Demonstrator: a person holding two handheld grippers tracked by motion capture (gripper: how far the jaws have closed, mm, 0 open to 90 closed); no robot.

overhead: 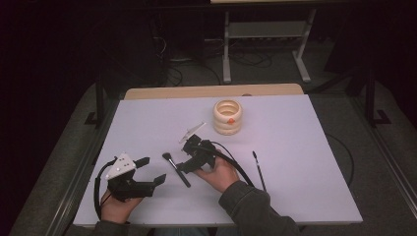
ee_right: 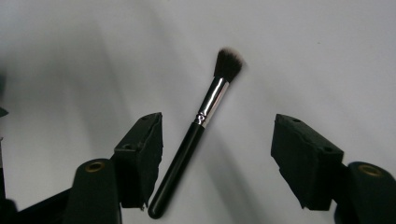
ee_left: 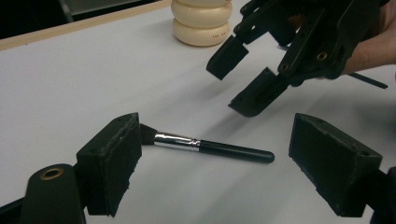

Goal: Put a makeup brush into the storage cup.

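Dim room, cables and a metal stand leg on grey floor beyond; white bench point(overhead: 147, 128) lit in the middle, wooden strip along its far edge.

Makeup brush point(overhead: 176, 169) flat on bench, centre-left, between the two hands. Bristles toward far left, black handle toward the person. Lying free, touched by nothing.

Right claw point(overhead: 183, 160) tipped down over brush, jaws wide apart and empty. From right gripper view: brush point(ee_right: 196, 128) on the bench between the jaws, nearer the left one, handle end by that jaw, bristles pointing away. Jaws set either side of the handle, probably so a squeeze lands on the stiff black part and not the soft bristles. Not yet centred; likely a small sideways shift needed before closing.

Left claw point(overhead: 150, 170) low near bench at front left, jaws wide, nothing between the pads. Left gripper view: brush point(ee_left: 205, 147) on the bench beyond the jaw tips, right claw point(ee_left: 247, 79) hanging just above it. Left seems parked as standby, out of the right's path yet close enough to take a handover.

Stack of cream rings point(overhead: 227, 117) upright at back centre, well apart from brush; possibly a holder, cannot tell.

Thin dark brush point(overhead: 258, 169) at right of right forearm, untouched.
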